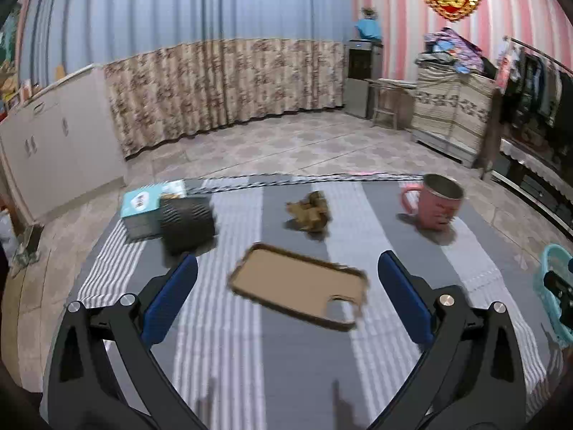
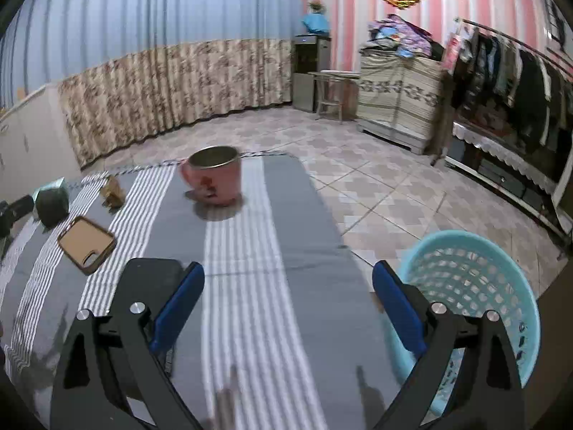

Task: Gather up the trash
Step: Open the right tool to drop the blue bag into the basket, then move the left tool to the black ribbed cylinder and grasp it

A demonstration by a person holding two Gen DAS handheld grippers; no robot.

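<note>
Matt striped cloth [image 2: 250,286], perforated glossy plastic basket [image 2: 476,276], metal-lined pink mug [image 2: 215,175], crumpled brown paper [image 1: 309,211].

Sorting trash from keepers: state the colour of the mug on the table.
Pink, with a metallic inside and dark red marks on its side; the mug shows best in the right wrist view.

Both views are taken from just behind a gripper, angled down along its fingers, close over the striped counter [image 1: 297,358]. Shared ahead: pink mug [image 1: 435,204], phone case [image 1: 297,283], curtain [image 2: 179,86]. The basket [image 2: 476,286] is seen nearest in the right view.
</note>
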